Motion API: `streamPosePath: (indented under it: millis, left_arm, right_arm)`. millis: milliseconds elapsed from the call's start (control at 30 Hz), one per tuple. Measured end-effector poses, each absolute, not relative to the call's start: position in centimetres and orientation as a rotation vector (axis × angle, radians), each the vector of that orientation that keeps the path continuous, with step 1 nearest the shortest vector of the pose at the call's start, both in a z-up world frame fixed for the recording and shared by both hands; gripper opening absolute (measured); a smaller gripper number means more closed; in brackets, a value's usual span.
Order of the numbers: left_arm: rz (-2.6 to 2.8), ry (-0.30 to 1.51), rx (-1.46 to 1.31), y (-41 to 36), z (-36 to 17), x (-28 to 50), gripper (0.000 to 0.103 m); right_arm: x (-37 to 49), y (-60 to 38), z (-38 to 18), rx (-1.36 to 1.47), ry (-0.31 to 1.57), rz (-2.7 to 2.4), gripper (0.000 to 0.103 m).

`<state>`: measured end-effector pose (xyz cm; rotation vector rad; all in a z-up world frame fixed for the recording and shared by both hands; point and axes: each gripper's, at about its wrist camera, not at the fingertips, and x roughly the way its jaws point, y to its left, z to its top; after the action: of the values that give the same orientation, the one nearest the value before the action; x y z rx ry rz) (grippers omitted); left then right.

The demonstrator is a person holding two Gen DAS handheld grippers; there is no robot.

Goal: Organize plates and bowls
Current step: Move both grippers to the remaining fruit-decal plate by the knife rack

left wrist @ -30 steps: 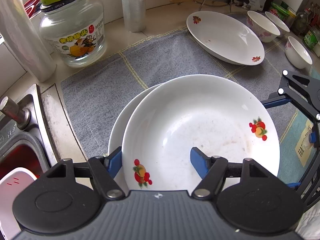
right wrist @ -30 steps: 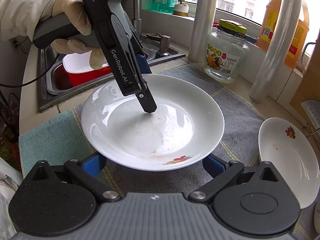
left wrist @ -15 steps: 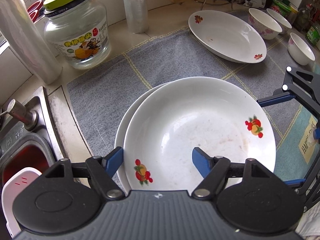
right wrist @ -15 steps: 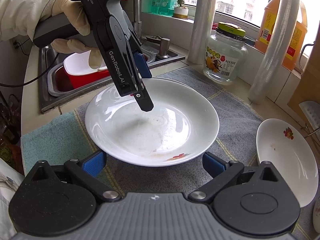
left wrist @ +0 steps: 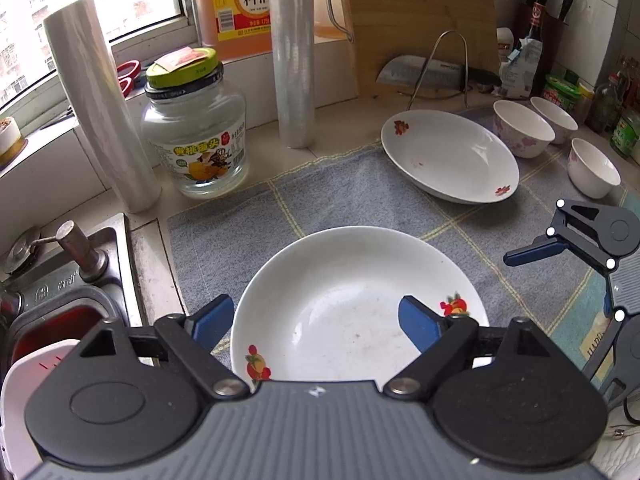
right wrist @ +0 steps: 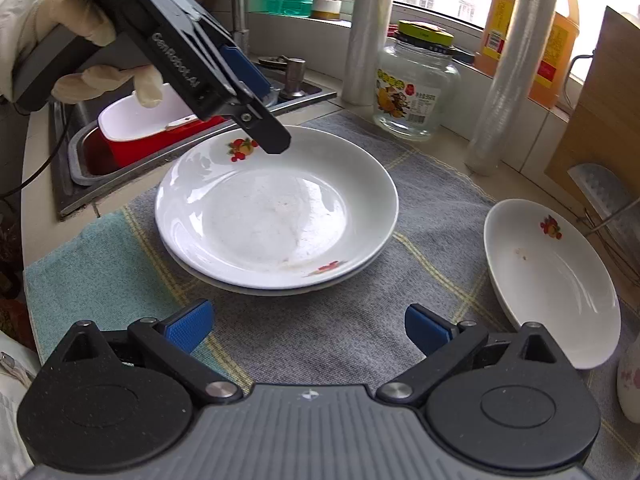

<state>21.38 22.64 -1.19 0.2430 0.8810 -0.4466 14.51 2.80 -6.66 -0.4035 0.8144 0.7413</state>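
- Sitting one inside the other on the gray cloth (right wrist: pixel 360 332), two white plates (right wrist: pixel 276 216) with fruit prints are forming a short stack beside the sink (right wrist: pixel 80 152).
- Hovering above the stack's sink-side rim, the left gripper (left wrist: pixel 316 318) is showing its blue pads spread wide, gripping nothing; a gloved hand (right wrist: pixel 80 32) is holding its handle.
- Hanging just short of the stack's near edge, the right gripper (right wrist: pixel 306 326) is also gaping wide and carrying nothing.
- Lying apart on the same cloth, a third plate (left wrist: pixel 450 158) is waiting near a knife rack (left wrist: pixel 438 68), with three small bowls (left wrist: pixel 522 128) standing just beyond it.
- Standing along the windowsill side, a glass jar (left wrist: pixel 196 132) is sitting between two rolls of plastic wrap (left wrist: pixel 102 104).
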Motion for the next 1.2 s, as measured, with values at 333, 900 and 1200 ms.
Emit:
streamPosePath:
  millis: [333,900,1200]
  left_arm:
    - [-0.443,0.78,0.203,19.7,-0.9,18.5,0.091]
    - [-0.307,0.732,0.153,8.8,-2.4,16.6,0.092]
    - [-0.262,0.762,0.164,2.6,-5.3,18.4,0.092]
  right_arm:
    - [14.6,-0.9,-5.7,-0.316,0.855,0.481,0.103]
    - [19.1,-10.7,-3.4,-0.278,0.822,0.443,0.103]
    - [24.9,-14.1,-2.4,-0.181,0.831,0.46,0.103]
